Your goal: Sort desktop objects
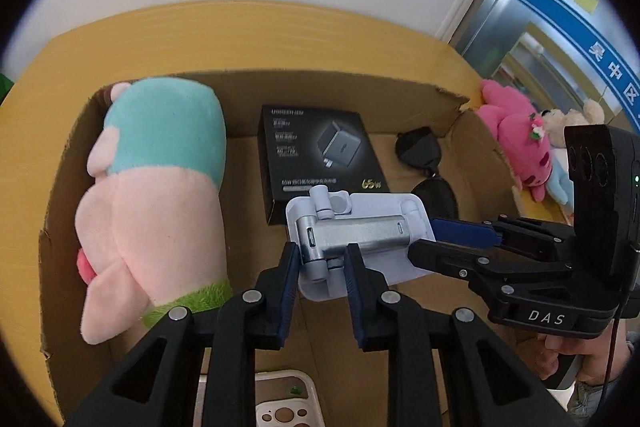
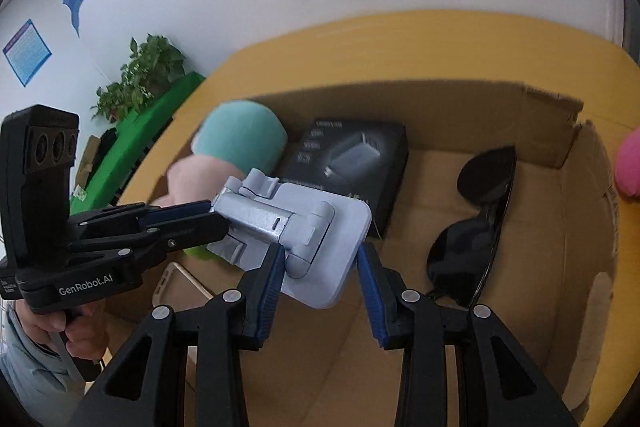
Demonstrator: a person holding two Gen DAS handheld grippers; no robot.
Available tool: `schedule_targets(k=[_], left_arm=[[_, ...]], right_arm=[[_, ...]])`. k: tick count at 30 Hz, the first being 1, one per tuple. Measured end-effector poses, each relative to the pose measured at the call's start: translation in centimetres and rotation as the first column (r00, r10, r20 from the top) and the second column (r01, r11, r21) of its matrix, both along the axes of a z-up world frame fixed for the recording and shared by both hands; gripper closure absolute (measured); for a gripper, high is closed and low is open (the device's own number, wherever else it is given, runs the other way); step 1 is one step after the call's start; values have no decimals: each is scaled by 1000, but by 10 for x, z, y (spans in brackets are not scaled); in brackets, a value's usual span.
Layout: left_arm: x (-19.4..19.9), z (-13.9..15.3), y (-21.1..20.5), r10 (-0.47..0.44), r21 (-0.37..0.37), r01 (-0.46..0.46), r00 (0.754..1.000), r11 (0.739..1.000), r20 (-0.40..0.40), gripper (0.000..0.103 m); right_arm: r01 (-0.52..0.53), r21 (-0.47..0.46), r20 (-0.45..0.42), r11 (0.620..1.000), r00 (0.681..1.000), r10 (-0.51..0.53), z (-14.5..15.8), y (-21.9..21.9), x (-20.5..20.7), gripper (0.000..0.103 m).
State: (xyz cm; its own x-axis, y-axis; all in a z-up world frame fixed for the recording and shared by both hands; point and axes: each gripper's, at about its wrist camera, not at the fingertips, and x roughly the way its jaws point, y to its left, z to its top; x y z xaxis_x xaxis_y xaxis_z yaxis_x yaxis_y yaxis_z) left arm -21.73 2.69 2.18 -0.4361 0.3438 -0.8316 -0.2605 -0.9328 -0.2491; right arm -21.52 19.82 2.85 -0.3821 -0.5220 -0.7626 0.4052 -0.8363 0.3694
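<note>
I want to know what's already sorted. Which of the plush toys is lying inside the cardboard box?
The pink-and-teal plush, lying against the cardboard box's left wall. The bright pink plush and the cream one beside it sit outside, beyond the right wall.
</note>
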Motion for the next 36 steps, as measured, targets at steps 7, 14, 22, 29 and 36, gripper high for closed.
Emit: schedule_targets(k=[7,14,22,29,36], left_arm=[[-7,-37,-6,24,-47,-17,989,999,144,85],[14,-15,-27,73,-76,-68,996,995,60,86],[129,75,-43,175,-63,-224,882,973,-437,20],[195,38,-35,244,-36,-316,795,948,-555,18],[199,-8,-33,259,-118,-383,791,916,-554,18]], right_arm=[[-32,101,182,994,983,13,-57,-8,-7,65],[-5,117,158,993,987,-13,-45,-7,1,54],[139,105,-239,985,965,-111,56,22,96,0],[314,120,-450,942,863,-230,35,10,180,0],[364,115,-468,924,841,-273,-12,11,201,0]])
